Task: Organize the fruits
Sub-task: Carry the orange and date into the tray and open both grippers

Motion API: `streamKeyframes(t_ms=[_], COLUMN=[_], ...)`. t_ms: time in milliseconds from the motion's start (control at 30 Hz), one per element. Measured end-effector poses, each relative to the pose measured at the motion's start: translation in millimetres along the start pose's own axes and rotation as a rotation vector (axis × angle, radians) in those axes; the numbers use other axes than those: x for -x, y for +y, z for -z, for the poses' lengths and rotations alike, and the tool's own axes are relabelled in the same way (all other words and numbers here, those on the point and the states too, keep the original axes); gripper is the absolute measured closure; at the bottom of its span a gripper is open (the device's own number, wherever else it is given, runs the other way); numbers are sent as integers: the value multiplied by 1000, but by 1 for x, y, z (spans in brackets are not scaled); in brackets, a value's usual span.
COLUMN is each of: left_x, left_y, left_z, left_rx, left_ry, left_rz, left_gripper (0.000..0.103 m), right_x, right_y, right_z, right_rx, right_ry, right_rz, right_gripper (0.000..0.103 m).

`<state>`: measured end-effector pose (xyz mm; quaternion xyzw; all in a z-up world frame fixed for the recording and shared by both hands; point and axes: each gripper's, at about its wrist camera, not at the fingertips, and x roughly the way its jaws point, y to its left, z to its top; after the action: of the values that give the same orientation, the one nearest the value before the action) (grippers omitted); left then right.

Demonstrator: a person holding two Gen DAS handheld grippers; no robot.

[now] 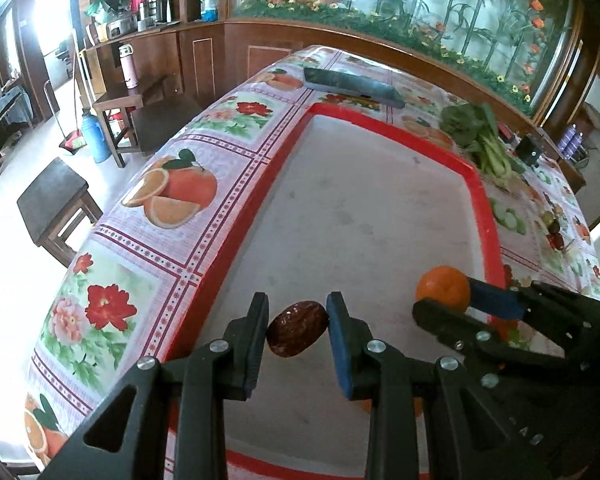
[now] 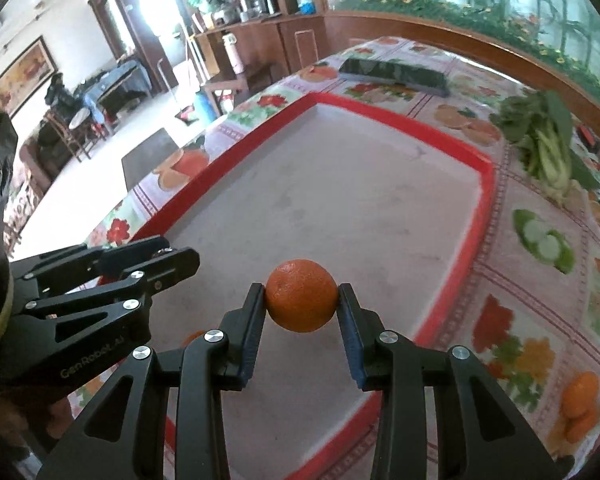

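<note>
Tablecloth (image 1: 148,240) first, a glossy plastic sheet printed with orange halves, red flowers and cucumber slices inside squares of purple stitching, covering the whole table. On it sits the tray (image 1: 476,184), a wide rectangle with a raised bright red rim and a dull, scuffed grey-white floor, bare across most of its middle. Beyond its far edge lies a phone (image 1: 352,88), flat, dark and shiny; off its far right corner, a bunch of leafy greens (image 2: 548,148) with pale stalks rests on the cloth. Now the tongs: the right gripper (image 2: 302,300) is clamped on the orange (image 2: 302,296), a round fruit with pebbly, matte, deep orange skin, squeezed at its sides between the black fingers with blue pads and held above the near part of the tray. The left gripper (image 1: 298,328) pinches the date (image 1: 297,328), a small oval, dark reddish brown with wrinkled, slightly glossy skin, gripped end to end, also over the tray's near edge. The two tools hang side by side, close together.
</note>
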<state>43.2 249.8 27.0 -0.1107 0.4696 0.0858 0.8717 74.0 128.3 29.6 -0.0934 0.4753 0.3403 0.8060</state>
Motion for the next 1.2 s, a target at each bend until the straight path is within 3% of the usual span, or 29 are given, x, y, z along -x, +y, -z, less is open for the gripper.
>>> streamKeyframes(t_ms=[400, 633, 967, 1200], left_x=[-14, -13, -2, 11], left_y=[5, 3, 0, -7], left_z=[1, 4, 9, 12], left_rx=[6, 1, 3, 0], left_ry=[32, 44, 38, 16], left_rz=[-25, -41, -62, -71], left_gripper=[70, 70, 51, 44], right_x=[-12, -11, 1, 17], right_y=[3, 1, 0, 0], right_z=[-1, 2, 8, 15], right_rx=[27, 15, 6, 3], right_ry=[24, 29, 20, 2], right_rz=[2, 4, 14, 24], right_gripper=[67, 61, 60, 58])
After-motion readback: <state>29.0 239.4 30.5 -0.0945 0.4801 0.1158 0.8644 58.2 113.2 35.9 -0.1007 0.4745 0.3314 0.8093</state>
